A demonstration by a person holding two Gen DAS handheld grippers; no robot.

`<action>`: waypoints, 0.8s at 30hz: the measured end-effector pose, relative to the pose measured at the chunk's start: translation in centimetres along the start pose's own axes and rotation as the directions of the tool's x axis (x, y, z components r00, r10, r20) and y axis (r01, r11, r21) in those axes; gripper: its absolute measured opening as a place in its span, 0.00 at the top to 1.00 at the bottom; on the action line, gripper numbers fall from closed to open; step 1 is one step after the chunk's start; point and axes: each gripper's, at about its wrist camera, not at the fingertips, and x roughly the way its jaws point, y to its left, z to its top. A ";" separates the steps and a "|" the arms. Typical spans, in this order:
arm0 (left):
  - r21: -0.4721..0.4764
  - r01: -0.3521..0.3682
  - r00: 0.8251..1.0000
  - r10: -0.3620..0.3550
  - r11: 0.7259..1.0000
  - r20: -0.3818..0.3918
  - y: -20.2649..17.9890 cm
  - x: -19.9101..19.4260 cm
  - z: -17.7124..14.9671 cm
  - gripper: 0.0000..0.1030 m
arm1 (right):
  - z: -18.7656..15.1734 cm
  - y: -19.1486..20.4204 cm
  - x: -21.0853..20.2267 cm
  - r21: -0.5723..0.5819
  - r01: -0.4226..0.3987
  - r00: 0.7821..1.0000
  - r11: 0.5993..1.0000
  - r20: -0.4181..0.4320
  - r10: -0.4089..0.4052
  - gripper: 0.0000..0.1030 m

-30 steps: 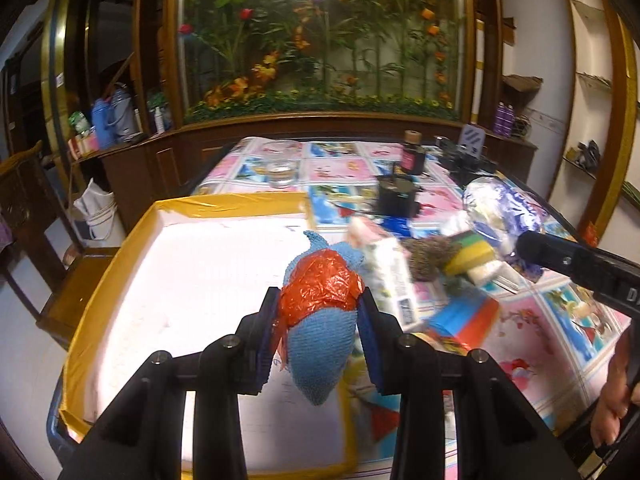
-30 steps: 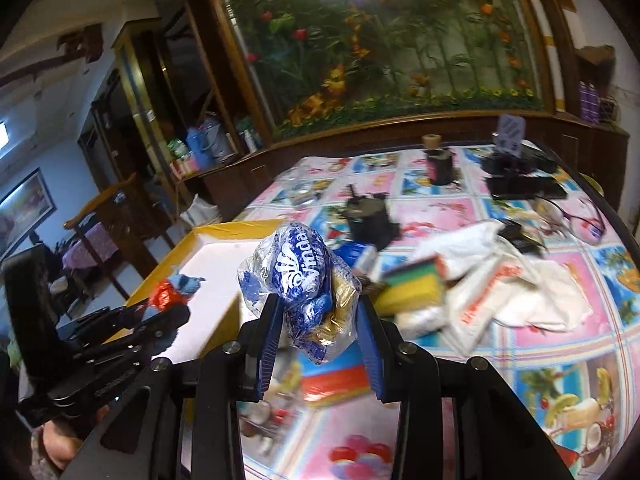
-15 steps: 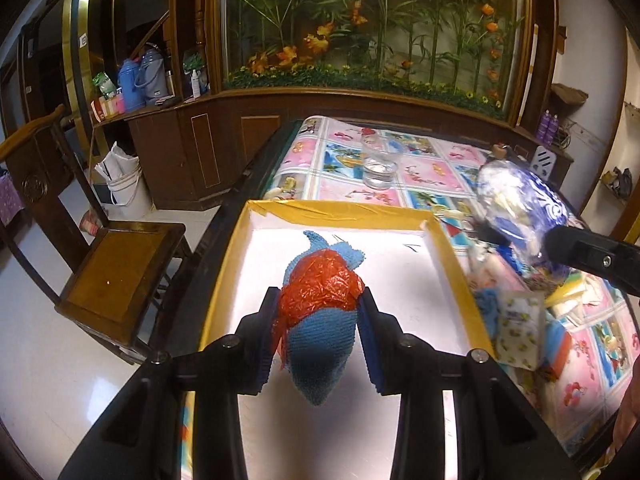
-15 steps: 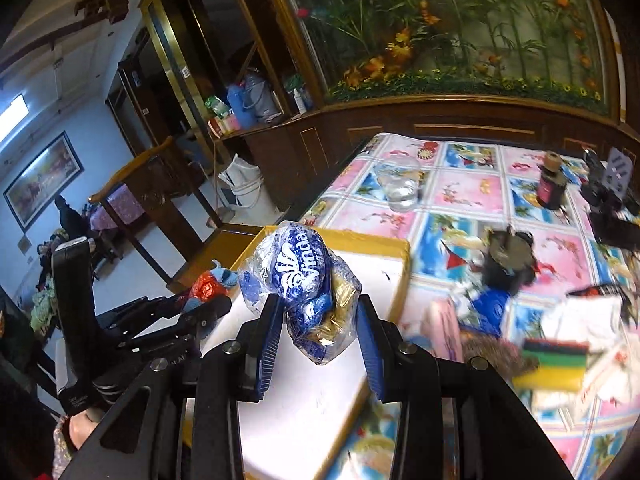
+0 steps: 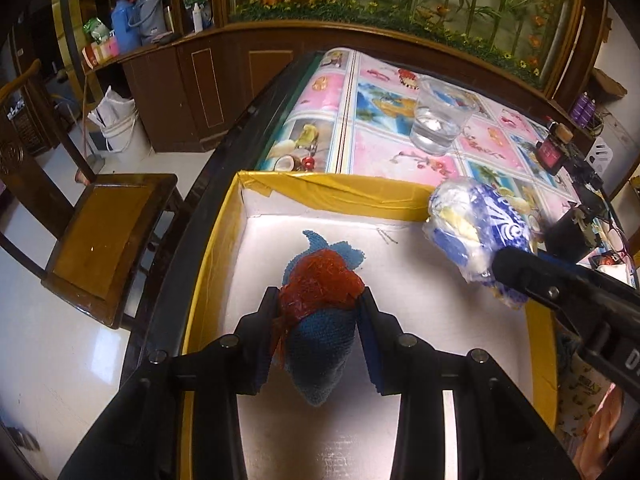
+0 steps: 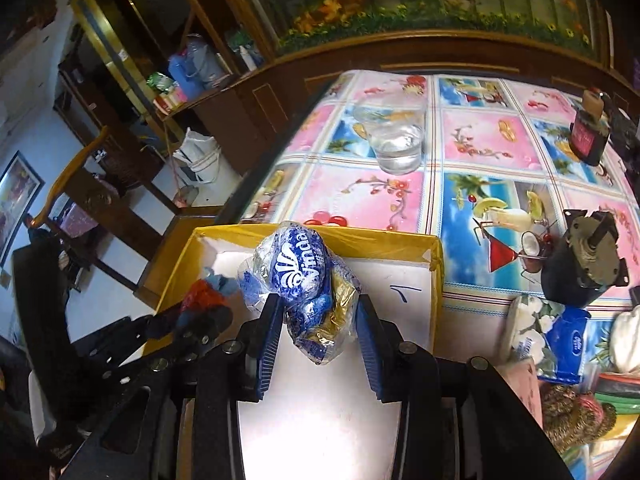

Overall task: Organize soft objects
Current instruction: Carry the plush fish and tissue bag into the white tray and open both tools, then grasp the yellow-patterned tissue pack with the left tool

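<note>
Each hand-held gripper hovers over the yellow-rimmed white box, apparently to drop its load: the left hand-held gripper clamps a blue knitted cloth wrapped in red plastic, the right hand-held gripper a crumpled blue-and-white tissue packet.

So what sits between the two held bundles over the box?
Nothing: in the left wrist view only bare white box floor shows between the blue cloth and the plastic bag.

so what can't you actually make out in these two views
- Box floor, near end: hidden in both views by the claws' own black frames.
- Blue cloth in the left claw: a red wrap covers its middle, so its full shape is unclear.
- Vinda bag in the right claw: crumpled plastic hides the contents.
- Pile right of the box: cut off by the right wrist view's edge.
- Bottle label: too small to read.
</note>
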 end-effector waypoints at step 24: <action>0.026 0.069 0.984 -0.073 0.997 0.164 -2.2 -8.4 -4.2 0.34 | -4.0 -7.0 -6.1 -0.042 -0.077 0.996 0.996 -0.044 0.075 0.48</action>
